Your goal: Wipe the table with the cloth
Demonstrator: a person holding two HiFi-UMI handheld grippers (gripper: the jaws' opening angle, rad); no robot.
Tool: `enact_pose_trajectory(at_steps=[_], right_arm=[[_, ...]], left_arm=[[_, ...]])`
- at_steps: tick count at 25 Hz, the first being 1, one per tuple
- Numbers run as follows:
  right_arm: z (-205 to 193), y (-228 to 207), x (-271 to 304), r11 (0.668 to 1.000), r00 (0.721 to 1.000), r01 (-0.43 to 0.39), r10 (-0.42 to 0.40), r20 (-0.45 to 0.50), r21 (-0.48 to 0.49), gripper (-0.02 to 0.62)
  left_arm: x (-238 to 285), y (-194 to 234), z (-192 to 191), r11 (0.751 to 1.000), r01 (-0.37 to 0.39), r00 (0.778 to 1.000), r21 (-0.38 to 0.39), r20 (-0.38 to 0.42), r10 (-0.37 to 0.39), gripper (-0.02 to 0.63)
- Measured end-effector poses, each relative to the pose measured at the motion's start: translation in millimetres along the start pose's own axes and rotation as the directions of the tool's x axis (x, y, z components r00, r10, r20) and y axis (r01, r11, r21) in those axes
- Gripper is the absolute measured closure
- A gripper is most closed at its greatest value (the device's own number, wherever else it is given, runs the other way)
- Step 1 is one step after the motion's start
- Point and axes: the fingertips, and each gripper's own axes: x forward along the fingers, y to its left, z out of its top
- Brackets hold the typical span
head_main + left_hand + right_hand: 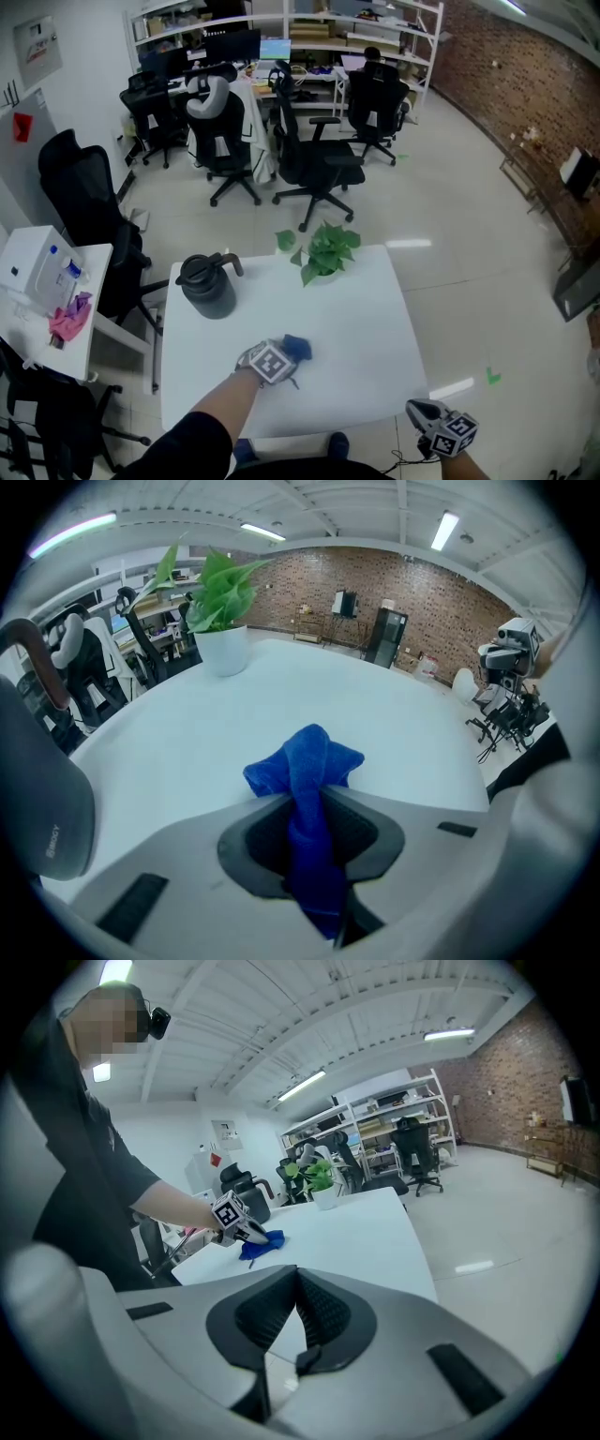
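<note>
Cloth (pixel 309 766), blue and bunched, is clamped between the jaws of the left gripper (pixel 306 803). A narrow fold runs back between the pads, and a rumpled wad sticks out past the tips. The head view shows that gripper (pixel 289 354) low over the white table (pixel 375 309), near the front edge and a little left of centre. The cloth (pixel 297 348) lies on the tabletop at its tip, and the person's bare left forearm (pixel 220 408) reaches in from the near edge.

The right gripper (pixel 296 1271) holds nothing: its jaws are pressed together with only the table edge and floor beyond them. In the head view it (pixel 419 411) hangs off the table's near right corner, over the floor and well apart from the cloth. Its own camera looks across the table at the left gripper (pixel 251 1236) and the cloth (pixel 258 1245) beneath it.

Farther out on the table, a dark grey jug (pixel 208 286) with a handle stands near the left edge. A potted plant (pixel 326 251) with broad green leaves sits at the far edge. Black office chairs (pixel 319 159) stand on the floor beyond the table. To the left is a small white side table (pixel 94 281) with a pink rag (pixel 70 319) on it. A brick wall (pixel 487 66) runs along the right side of the room.
</note>
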Motion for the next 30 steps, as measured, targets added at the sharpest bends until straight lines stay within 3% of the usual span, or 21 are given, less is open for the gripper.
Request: enact_pose_trajectory(at_steps=[14, 24, 30], right_arm=[[79.9, -12.5, 98.3, 0.988, 0.998, 0.002, 0.007, 0.056, -0.155, 0.595], [73.8, 0.0, 116.3, 0.985, 0.999, -0.041, 0.044, 0.018, -0.166, 0.595], [66.7, -3.0, 112.1, 0.986, 0.999, -0.035, 0.036, 0.003, -0.163, 0.595]], left_arm=[[-2.5, 7.2, 5.0, 0.999, -0.033, 0.999, 0.025, 0.029, 0.032, 0.546], [-2.0, 7.9, 2.3, 1.0, -0.017, 1.0, 0.026, 0.024, 0.017, 0.546], [-4.4, 9.5, 5.7, 0.999, -0.047, 0.998, 0.024, 0.035, 0.046, 0.546]])
